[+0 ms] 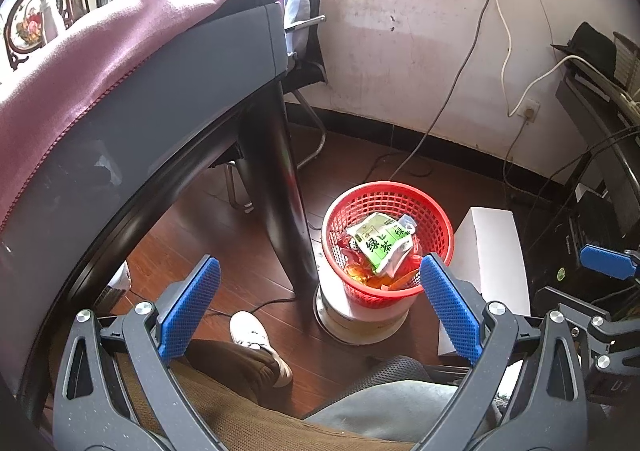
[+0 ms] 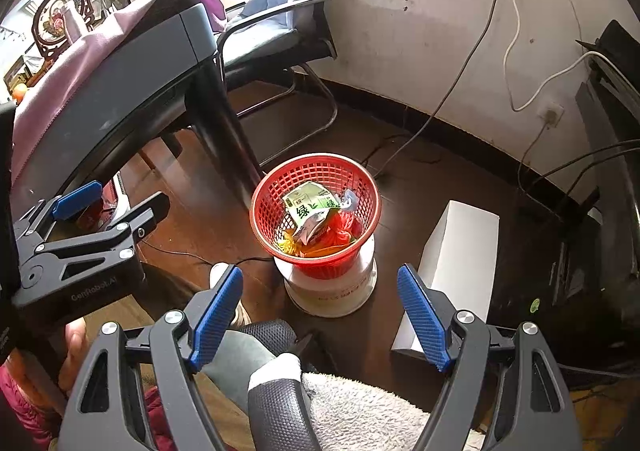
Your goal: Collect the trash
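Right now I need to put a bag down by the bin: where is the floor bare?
Bare floor lies between the table leg and the red basket, apart from a thin cable. A narrow strip separates the basket from the white box. Cables crowd the wall side.

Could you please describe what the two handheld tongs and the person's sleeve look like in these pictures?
Both the left tongs and right tongs have dark grey, speckled scissor-like arms with silver rivets and blue, grid-textured pads. The left body bears pale "GenRobot.AI" lettering. A dark red sleeve shows below it.
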The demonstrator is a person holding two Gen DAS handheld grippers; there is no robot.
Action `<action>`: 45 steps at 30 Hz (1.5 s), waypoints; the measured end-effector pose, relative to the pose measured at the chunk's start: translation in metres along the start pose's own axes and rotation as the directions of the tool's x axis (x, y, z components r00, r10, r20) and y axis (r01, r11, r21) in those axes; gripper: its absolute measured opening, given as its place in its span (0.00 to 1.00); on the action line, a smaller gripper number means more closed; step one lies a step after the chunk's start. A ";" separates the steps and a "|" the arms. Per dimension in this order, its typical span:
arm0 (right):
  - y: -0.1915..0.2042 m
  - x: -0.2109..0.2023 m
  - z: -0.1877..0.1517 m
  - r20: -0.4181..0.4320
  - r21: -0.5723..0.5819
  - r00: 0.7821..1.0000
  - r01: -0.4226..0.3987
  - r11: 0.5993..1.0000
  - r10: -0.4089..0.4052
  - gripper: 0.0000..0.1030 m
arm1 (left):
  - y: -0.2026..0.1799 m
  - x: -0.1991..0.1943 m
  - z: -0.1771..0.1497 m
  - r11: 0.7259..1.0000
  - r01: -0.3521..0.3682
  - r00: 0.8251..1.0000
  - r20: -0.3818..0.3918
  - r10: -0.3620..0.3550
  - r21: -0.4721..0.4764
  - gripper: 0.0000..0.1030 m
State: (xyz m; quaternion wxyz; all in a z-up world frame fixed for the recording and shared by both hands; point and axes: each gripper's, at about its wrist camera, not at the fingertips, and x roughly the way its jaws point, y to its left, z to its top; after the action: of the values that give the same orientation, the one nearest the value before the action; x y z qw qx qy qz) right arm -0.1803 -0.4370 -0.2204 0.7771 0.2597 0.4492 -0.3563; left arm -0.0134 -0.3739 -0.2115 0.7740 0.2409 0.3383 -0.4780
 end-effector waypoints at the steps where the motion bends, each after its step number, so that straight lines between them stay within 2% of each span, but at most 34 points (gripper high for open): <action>1: 0.001 0.000 0.000 0.000 -0.001 1.000 0.000 1.000 0.000 0.76 | 0.000 0.000 0.000 1.000 0.001 1.000 -0.001 -0.001 -0.002 0.93; 45: 0.004 0.003 -0.004 -0.007 -0.001 1.000 -0.005 1.000 0.005 0.76 | 0.000 0.002 0.000 1.000 -0.006 1.000 0.000 0.006 0.001 0.93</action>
State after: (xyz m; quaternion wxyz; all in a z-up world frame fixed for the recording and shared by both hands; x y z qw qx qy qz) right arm -0.1782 -0.4326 -0.2244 0.7765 0.2617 0.4514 -0.3532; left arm -0.0127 -0.3749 -0.2135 0.7753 0.2425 0.3375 -0.4757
